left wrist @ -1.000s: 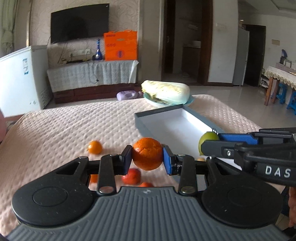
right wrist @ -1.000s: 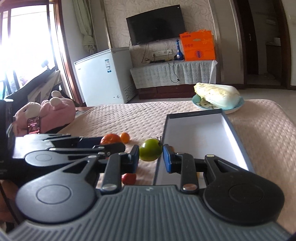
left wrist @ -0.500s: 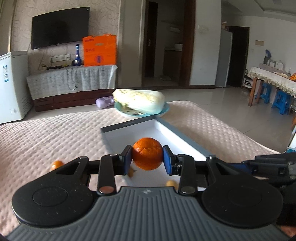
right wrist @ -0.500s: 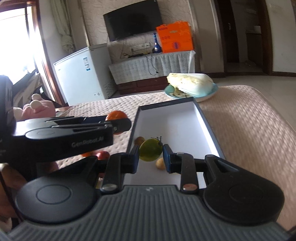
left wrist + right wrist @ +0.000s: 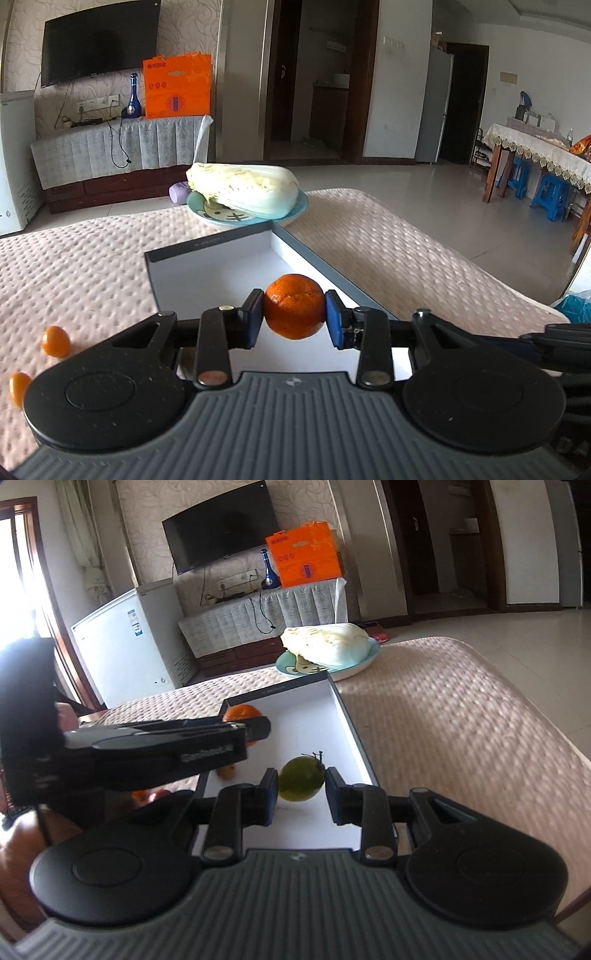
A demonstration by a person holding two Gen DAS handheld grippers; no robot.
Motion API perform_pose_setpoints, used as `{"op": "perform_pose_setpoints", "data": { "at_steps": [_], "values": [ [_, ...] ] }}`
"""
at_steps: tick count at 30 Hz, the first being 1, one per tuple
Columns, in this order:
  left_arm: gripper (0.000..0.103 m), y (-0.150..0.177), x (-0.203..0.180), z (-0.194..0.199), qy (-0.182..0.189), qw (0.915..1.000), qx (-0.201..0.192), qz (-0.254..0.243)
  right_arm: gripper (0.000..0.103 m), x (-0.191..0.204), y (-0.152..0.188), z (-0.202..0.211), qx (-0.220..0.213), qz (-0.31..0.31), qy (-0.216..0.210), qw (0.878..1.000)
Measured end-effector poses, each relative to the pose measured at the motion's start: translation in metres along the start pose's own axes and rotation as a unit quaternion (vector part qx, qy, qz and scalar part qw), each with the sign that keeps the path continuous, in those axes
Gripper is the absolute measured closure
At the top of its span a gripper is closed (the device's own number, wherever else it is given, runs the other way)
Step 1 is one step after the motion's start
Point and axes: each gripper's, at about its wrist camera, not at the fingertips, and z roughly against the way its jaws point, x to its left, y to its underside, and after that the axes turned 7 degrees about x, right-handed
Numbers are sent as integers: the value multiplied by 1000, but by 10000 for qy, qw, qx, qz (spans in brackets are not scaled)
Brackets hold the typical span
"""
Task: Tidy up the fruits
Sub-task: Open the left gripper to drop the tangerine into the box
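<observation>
While both grippers are poised over the shallow white-floored box [image 5: 207, 273] that lies on the quilted pink table cover [image 5: 74, 258], the sorting looks to be somewhere in its middle and not near its end. The left gripper [image 5: 294, 317] is clamped on an orange [image 5: 293, 311], both blue pads pressed to its sides, and carries it clear above the near half of the box floor. The right gripper [image 5: 301, 791] stands at a green fruit [image 5: 301, 778] with a short dark stalk; the left pad seems to touch it, while a thin sliver of light shows at the right pad, so I cannot tell whether it is gripped or just let go, nor whether it sits on the floor of the box or hangs a little above it. In the right wrist view one small yellowish fruit [image 5: 226, 771] lies near the left wall of the box, partly hidden by the left gripper's body, so at least one piece seems already put away. Left outside are two small orange fruits [image 5: 55, 341] on the cover to the left of the box, and some reddish pieces [image 5: 147, 795] show dimly under the left gripper beside the box. Beyond the far end of the box, a cabbage [image 5: 243, 190] rests on a blue plate [image 5: 301, 206], untouched. By my judgement, the two held fruits need setting down, then the stragglers collecting.
</observation>
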Motion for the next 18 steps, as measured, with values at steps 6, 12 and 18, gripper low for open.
{"op": "perform_pose_setpoints", "data": {
  "at_steps": [6,12,18],
  "values": [
    [62,-2,-12,-23,37,9999,127,-41,72,-3,0,1,49,-47,25,10000],
    [61,-2,-16,-37,2,9997,231,1,72,-3,-1,-3,96,-55,28,9999],
    [49,-2,-13,-28,-60,9999,99,22,72,-9,-1,-7,130,-195,-20,9997]
  ]
}}
